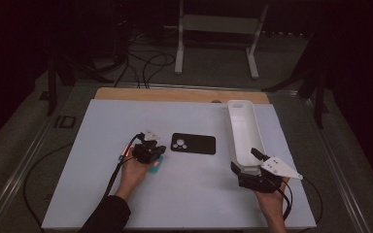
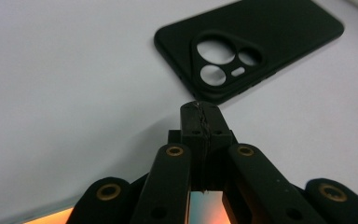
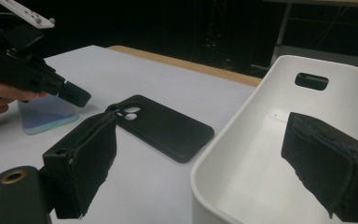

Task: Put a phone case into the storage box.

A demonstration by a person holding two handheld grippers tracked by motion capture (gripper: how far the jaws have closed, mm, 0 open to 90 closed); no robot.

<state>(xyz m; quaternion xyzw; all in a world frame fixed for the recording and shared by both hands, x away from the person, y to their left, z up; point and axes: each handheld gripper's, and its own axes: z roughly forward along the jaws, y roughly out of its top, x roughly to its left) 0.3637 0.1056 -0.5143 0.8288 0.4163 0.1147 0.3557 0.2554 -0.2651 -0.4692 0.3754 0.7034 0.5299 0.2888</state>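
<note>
High view: matte black rubbery phone case [image 1: 193,143] with round camera cutouts lies flat, back up, near the middle of the white desk [image 1: 102,194]. Just left of the phone case, apart from it, the left tool [image 1: 150,151] sits low over the desk in the person's left hand [image 1: 135,174]. A small translucent teal-blue slab [image 1: 156,165] lies on the desk under and beside the left tool; contact cannot be told.

Left gripper view: left tool [image 2: 200,114] has its black jaws pressed together, nothing between them, tips aimed at the phone case [image 2: 261,37] and just short of its near edge by the camera cutouts. Orange-teal glow shows below the jaws at the bottom edge.

Right gripper view: right tool [image 3: 214,163] jaws spread wide, straddling the near left wall of the long white plastic tray [image 3: 223,140]: one jaw outside over the desk, the other inside the tray. Pads not pressing on the wall. Tray has a slot handle at its far end. The phone case [image 3: 168,128] lies left of the tray, teal-blue slab [image 3: 44,116] beyond it under the left tool [image 3: 74,95].

High view: tray [image 1: 238,121] lies right of the phone case, lengthwise away from the person, right tool [image 1: 252,167] at its near end, held by the right hand [image 1: 272,204]. Wooden strip [image 1: 175,93] runs along the desk's far edge.
</note>
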